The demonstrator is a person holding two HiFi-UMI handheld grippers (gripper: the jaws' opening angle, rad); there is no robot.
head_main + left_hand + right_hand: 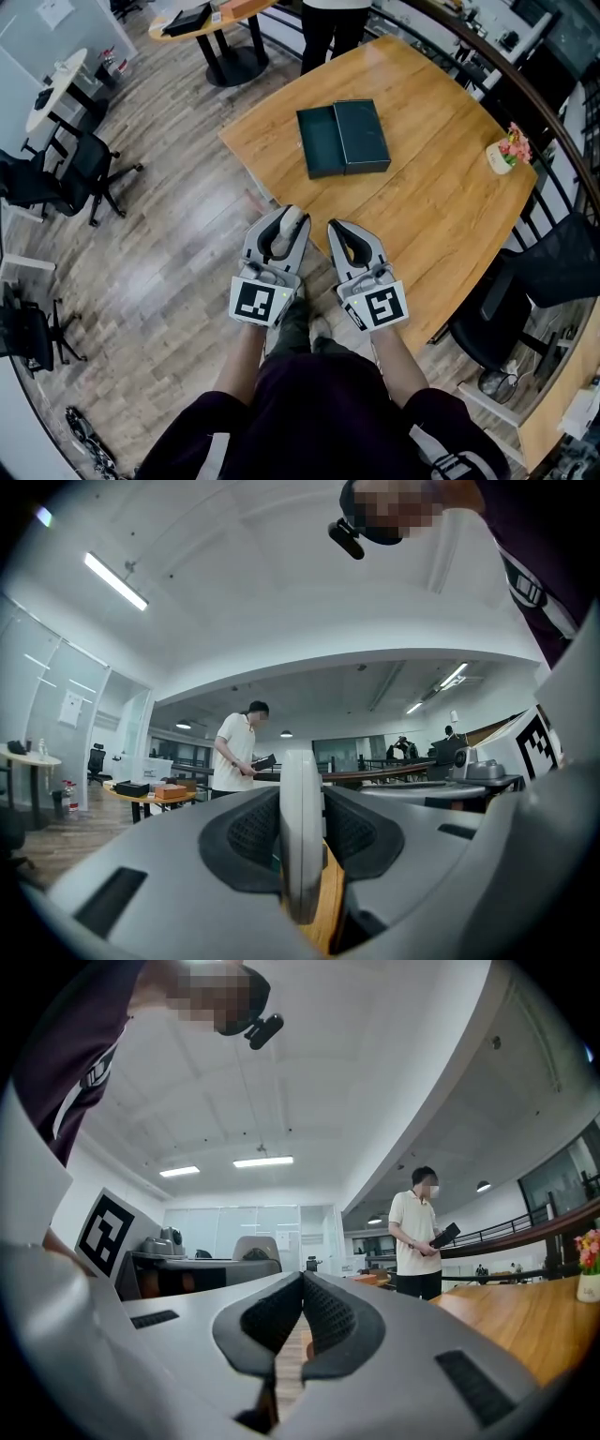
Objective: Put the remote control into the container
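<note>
The container [342, 139] is a dark green box on the wooden table [441, 216]; its two halves lie side by side, the left half showing a rim. My left gripper [287, 221] hovers at the table's near edge, short of the box. It is shut on a pale grey-white remote control [302, 836], seen edge-on between the jaws. Beside it my right gripper [340, 229] is shut, its tips touching with nothing between them [300, 1281]. Both point toward the box.
A small flower pot [506, 150] stands at the table's right edge. A person [418, 1232] holding a dark object stands beyond the far side. Office chairs [70, 178] stand left, a black chair [530, 295] right, and a round table [211, 19] behind.
</note>
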